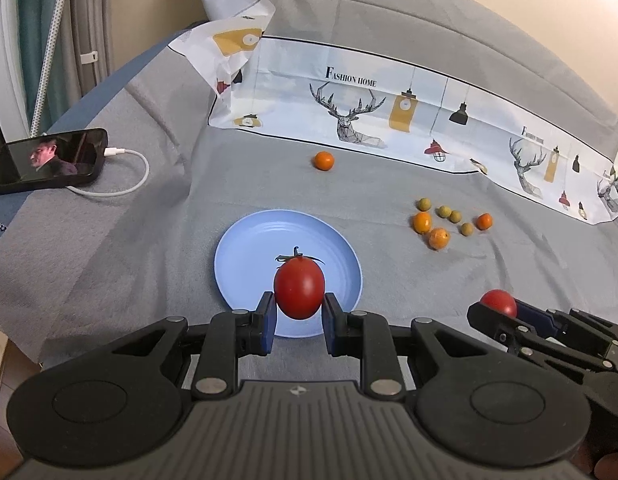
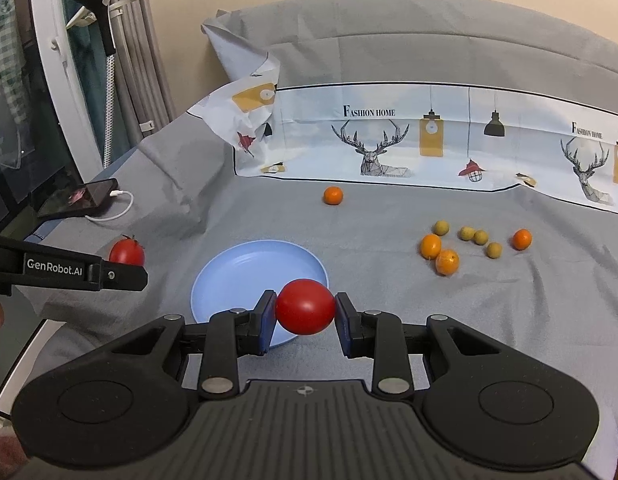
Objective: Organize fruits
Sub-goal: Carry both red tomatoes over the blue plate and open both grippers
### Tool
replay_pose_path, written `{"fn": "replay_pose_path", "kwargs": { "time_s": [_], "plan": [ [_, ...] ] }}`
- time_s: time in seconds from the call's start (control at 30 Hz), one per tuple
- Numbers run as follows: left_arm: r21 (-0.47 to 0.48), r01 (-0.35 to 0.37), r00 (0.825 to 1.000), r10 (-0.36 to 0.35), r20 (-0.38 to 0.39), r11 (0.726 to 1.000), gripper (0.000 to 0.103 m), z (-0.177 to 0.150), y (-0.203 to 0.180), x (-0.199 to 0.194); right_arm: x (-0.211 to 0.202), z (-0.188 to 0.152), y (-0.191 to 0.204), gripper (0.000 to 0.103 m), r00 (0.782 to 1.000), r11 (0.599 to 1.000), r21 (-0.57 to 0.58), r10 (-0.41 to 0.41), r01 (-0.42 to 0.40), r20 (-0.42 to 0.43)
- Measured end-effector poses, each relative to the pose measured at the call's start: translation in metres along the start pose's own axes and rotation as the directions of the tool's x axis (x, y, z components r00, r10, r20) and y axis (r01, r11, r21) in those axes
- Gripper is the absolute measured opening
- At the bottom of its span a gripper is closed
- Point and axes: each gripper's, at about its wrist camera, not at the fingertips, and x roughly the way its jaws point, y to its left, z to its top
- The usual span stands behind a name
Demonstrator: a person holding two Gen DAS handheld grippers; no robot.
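Two red tomatoes are shown held clear of the grey cloth (image 1: 121,208), one in each tool. In the left wrist view, the left gripper (image 1: 299,312) is closed on a stemmed tomato (image 1: 299,289), pinched between its blue pads at lower centre, above the near part of the blue plate (image 1: 245,264). In the right wrist view, the right gripper (image 2: 305,314) is likewise clamped on a stemless tomato (image 2: 305,306), seen against the plate's lower right rim. The plate is seen to be bare, so nothing has yet been sorted onto it. One lone orange fruit (image 1: 323,160) is left at upper centre, near the printed deer sheet (image 1: 389,104). Three further orange fruits (image 1: 422,222) and four small greenish fruits (image 1: 444,211) are scattered at centre right. Progress is judged early: both tomatoes await release, and all loose fruit remains to be gathered.
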Motion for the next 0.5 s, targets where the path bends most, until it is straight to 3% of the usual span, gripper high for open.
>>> {"fn": "replay_pose_path", "kwargs": {
  "time_s": [0.5],
  "plan": [
    [0.004,-0.028,0.996,0.028,-0.08,1.0,0.026,0.023,0.004,0.061,0.063,0.004,-0.003,0.033,0.995,1.0,0.013,0.016,-0.014,-0.099]
  ]
}}
